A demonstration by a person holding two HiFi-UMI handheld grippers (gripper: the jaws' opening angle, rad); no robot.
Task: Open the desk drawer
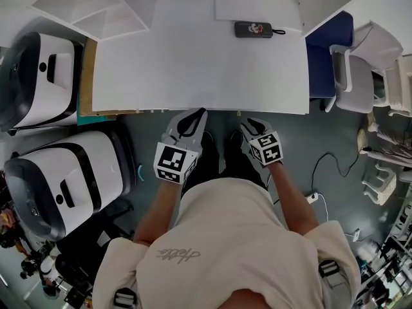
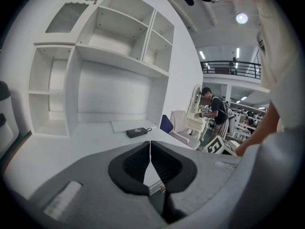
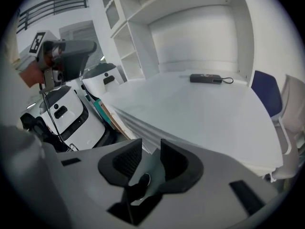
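L gripper [image 2: 150,149] jaws closed, empty, at bench [image 1: 193,63] near edge. R gripper [image 3: 151,151] just right of it, narrow gap, nothing held. Black case [image 1: 253,29] far right on bench.

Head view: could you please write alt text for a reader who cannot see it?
A person holds the left gripper and right gripper at the front edge of a white desk. A dark case lies at its back.
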